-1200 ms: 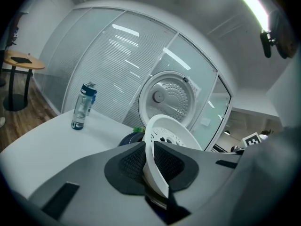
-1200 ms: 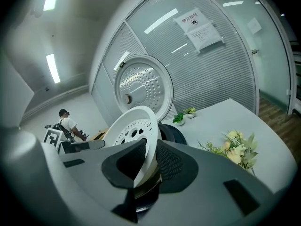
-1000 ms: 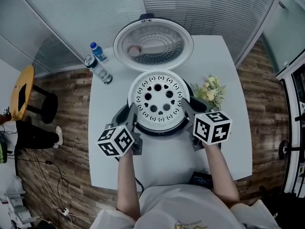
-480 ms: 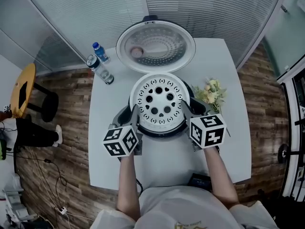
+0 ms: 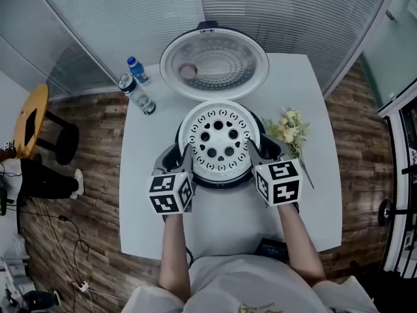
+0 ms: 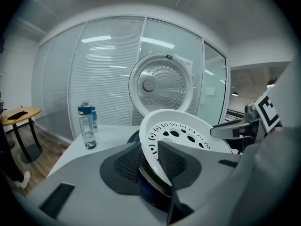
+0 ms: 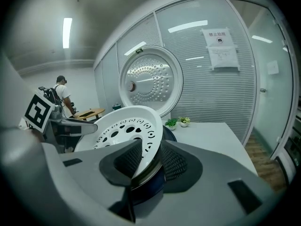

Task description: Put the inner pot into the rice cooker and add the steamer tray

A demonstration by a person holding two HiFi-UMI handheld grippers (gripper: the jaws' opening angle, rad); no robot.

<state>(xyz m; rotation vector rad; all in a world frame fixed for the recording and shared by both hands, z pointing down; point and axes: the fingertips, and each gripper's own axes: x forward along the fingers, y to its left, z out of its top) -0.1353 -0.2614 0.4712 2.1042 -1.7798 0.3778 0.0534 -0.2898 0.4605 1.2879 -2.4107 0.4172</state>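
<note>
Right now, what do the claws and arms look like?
Left claw and right claw: grey bodies, dark mesh pads, each carrying a white cube with black square markers. Arms bare below a light short-sleeved shirt. Jaws have just been opening, tray rim between them.

light: cool, even, ceiling strip [image 7: 67, 32] glowing | focus: sharp | edges: fisheye-warped, dark vignette

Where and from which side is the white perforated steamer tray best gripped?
Its thin upturned rim, at left and right edges, from the near side: the white perforated steamer tray is wide and shallow, and only that rim clears the dark rice cooker.
</note>
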